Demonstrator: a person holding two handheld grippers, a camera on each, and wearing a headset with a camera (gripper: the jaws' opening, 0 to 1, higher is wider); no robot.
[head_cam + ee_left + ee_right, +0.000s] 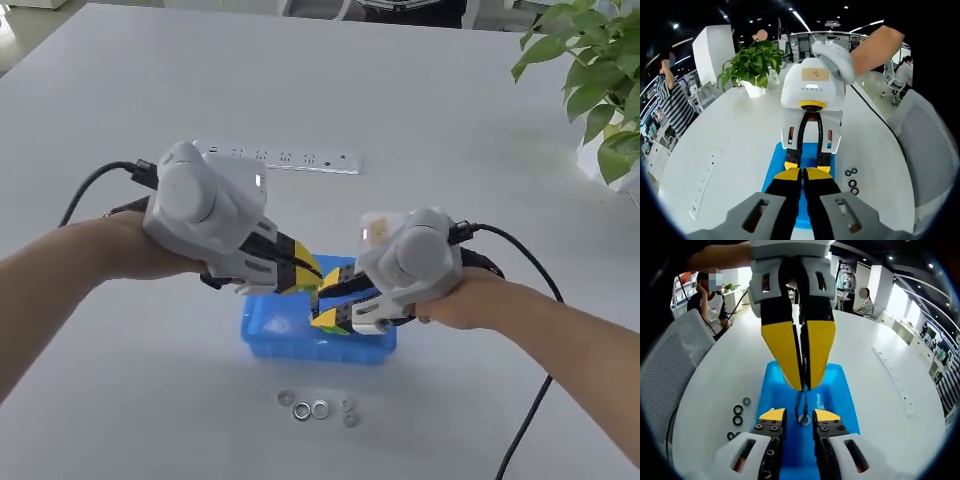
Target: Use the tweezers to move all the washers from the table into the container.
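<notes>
Over the blue container (pixel 262 332) my two grippers face each other. My left gripper (pixel 305 272) is shut on thin tweezers (pixel 802 402), whose tips point down into the container (pixel 840 390). A washer (pixel 804 419) sits at the tweezers' tip; whether it is gripped or resting on the blue floor I cannot tell. My right gripper (pixel 799 416) is open, its yellow tips standing either side of that washer. Several washers (pixel 318 408) lie on the white table in front of the container, also seen as washers (pixel 737 417) to the left of my right gripper.
A white power strip (pixel 280 158) lies on the table beyond the container. A potted plant (pixel 600 80) stands at the far right. Black cables trail from both grippers. A mesh chair (pixel 925 150) and seated people are beside the table.
</notes>
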